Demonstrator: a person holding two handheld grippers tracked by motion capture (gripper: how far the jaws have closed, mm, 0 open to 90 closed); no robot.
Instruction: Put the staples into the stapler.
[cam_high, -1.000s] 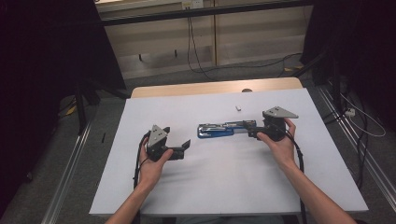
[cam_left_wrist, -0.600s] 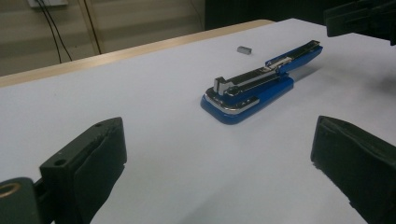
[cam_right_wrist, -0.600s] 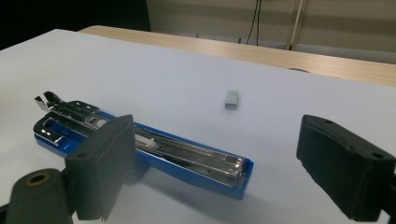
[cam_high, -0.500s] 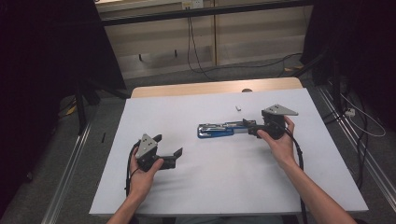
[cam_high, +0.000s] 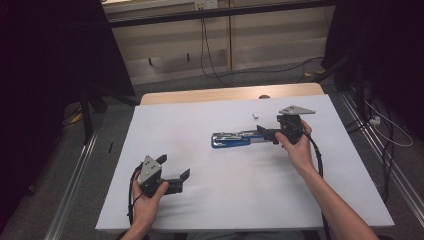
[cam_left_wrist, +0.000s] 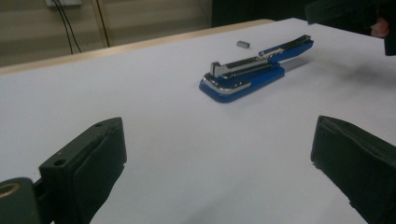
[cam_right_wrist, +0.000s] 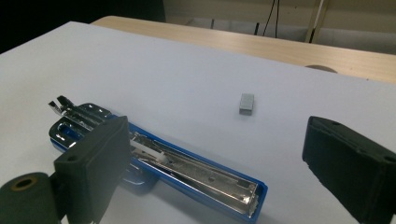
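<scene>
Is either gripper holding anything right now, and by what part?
Nothing is held. Left gripper and right gripper are both open; the blue stapler lies on the table under the right one.

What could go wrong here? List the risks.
1. The stapler lies opened flat with its metal staple channel exposed; the open right gripper close over it might knock it or snag the channel.
2. The small staple block sits loose nearby on the white table, so a sweep could push it away.

High view: fixed above the near edge, facing forward and down over the bench. Both tongs views sit low, close to the surface, sharing the blue stapler.
</scene>
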